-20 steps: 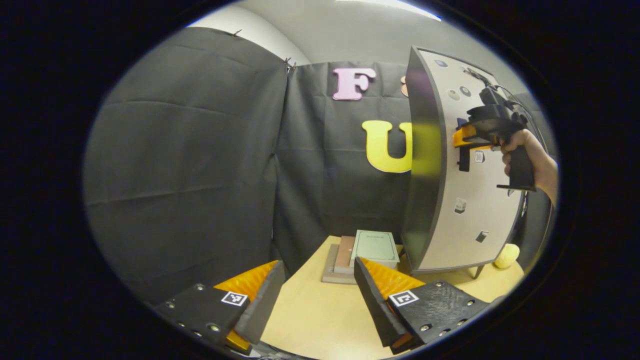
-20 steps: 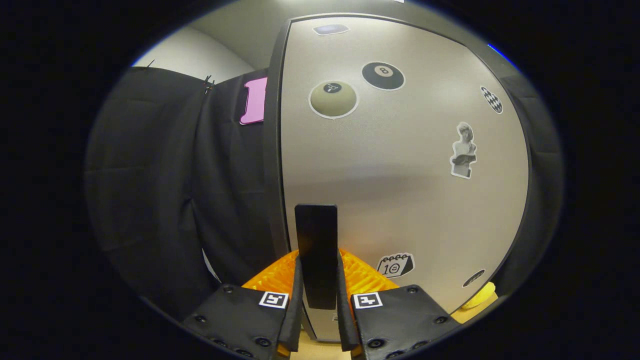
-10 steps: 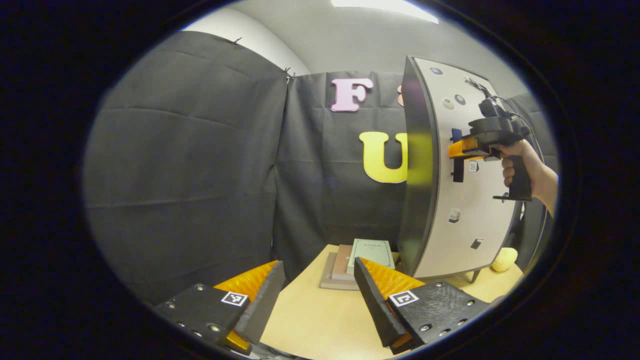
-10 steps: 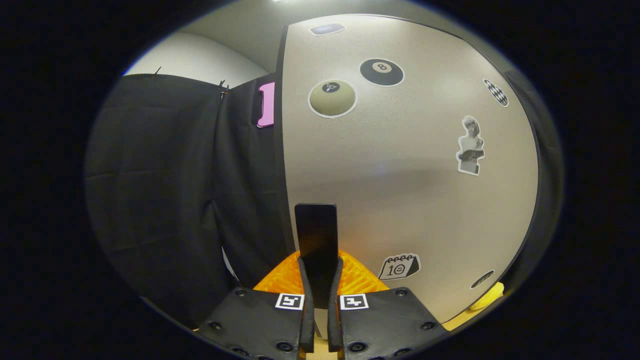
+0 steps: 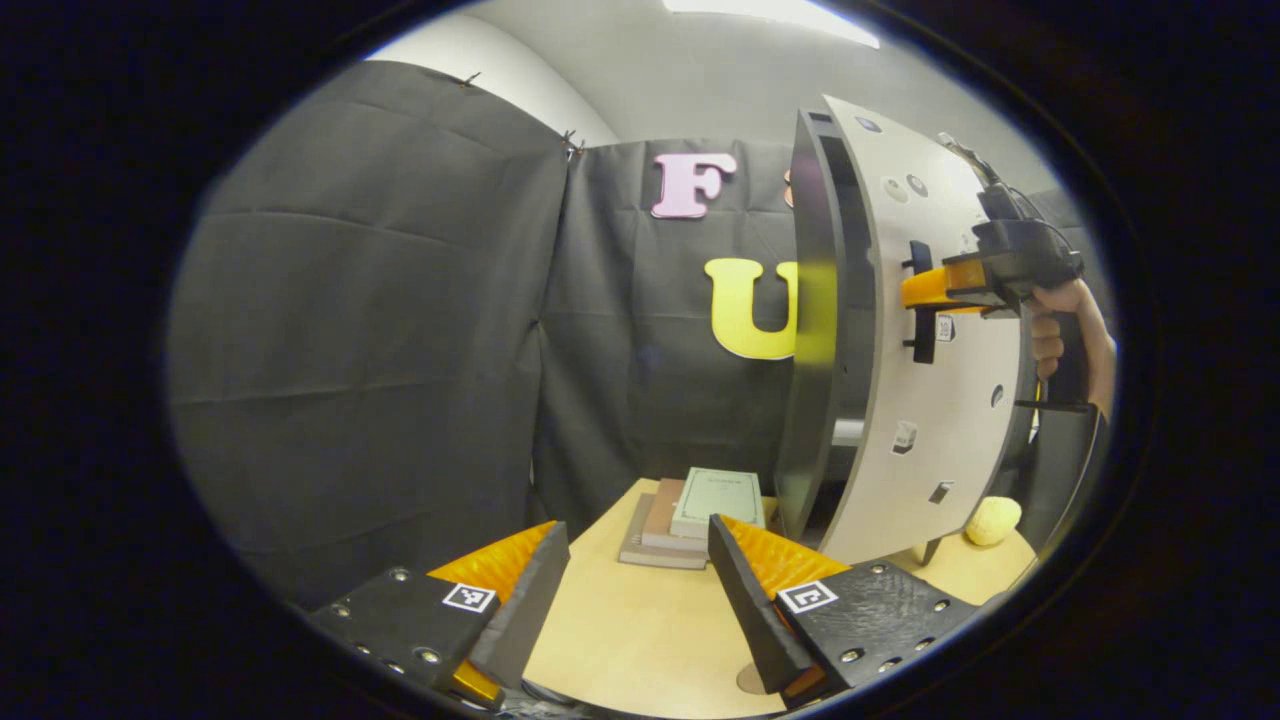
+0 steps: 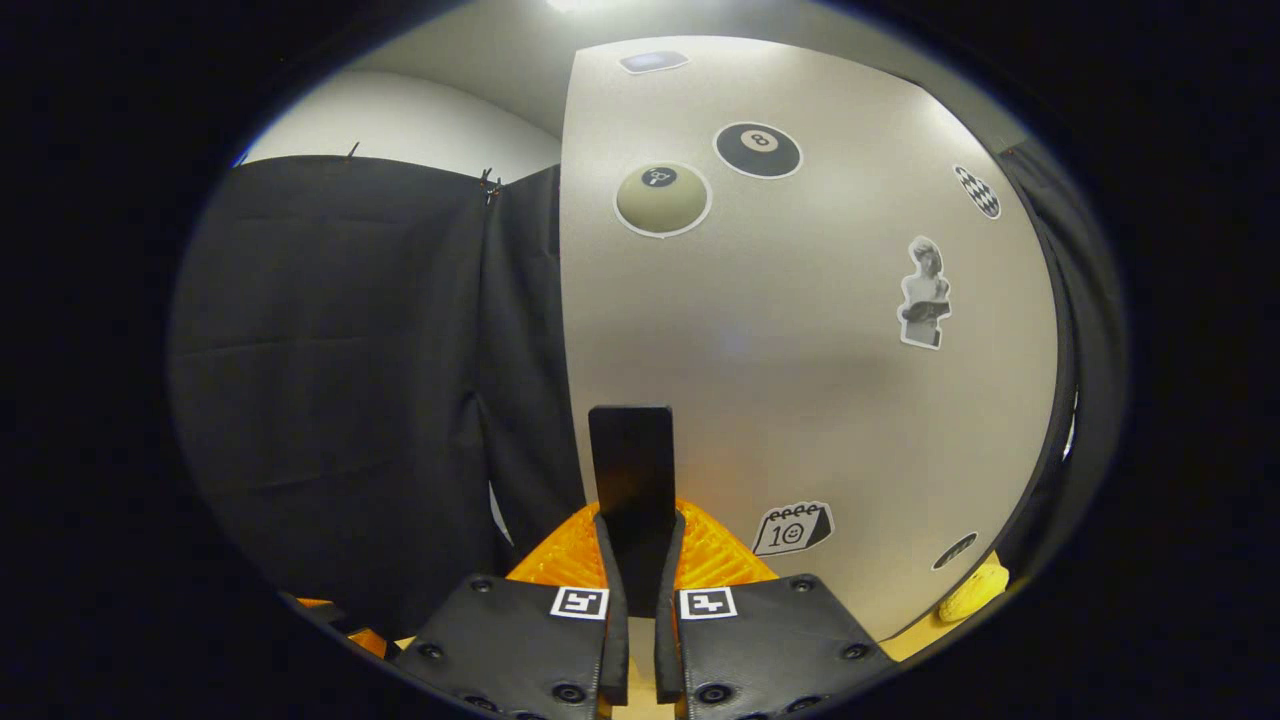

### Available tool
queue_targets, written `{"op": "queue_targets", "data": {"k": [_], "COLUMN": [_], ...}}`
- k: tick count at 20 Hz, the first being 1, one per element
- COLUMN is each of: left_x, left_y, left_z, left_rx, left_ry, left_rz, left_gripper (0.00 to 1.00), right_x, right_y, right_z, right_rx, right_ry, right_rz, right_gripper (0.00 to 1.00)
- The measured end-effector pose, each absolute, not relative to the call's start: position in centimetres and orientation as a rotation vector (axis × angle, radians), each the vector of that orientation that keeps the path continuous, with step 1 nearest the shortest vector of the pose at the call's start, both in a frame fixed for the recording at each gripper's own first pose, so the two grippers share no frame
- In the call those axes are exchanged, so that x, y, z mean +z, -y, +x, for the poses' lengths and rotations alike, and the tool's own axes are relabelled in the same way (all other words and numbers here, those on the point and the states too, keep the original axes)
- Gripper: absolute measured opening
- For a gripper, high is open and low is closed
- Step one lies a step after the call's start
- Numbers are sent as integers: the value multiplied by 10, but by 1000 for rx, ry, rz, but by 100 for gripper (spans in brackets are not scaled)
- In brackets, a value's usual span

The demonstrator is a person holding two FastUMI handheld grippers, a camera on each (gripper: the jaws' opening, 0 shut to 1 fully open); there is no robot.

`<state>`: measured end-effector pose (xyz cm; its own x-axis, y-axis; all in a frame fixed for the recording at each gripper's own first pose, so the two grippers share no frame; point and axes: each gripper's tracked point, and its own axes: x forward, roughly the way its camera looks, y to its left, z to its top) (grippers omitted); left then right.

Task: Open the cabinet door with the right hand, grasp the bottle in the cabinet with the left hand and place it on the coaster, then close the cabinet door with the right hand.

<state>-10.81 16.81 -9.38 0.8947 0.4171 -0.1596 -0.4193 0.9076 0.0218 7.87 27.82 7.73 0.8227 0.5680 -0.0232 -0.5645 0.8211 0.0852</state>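
One cabinet is seen standing on one table, its single door swung partly off the frame, with a narrow gap showing along the free edge. One dark upright handle is fixed to the door. It is clamped between both fingers of the right gripper, which is held by a hand. The left gripper hangs over the table with its jaws spread wide and nothing between them.

The bottle cannot be made out; it is judged to lie behind the door, inside the cabinet. A small round edge at the table's near rim may be the coaster, though this cannot be confirmed.

Risks: if the pull is not kept along the door's arc, the handle could slip from the fingers or the cabinet could be dragged on its legs.

Also counted: three stacked books; one yellow soft object beside the cabinet; seven stickers on the door.
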Motion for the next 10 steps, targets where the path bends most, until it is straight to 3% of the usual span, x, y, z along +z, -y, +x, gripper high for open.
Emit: {"op": "queue_targets", "data": {"k": [10], "left_x": [-85], "left_y": [-156], "left_z": [-104], "left_rx": [355], "left_ry": [-142], "left_rz": [41], "left_gripper": [87], "right_x": [74], "right_y": [-259], "right_z": [47], "right_rx": [684], "right_ry": [-60], "right_rz": [95], "right_gripper": [12]}}
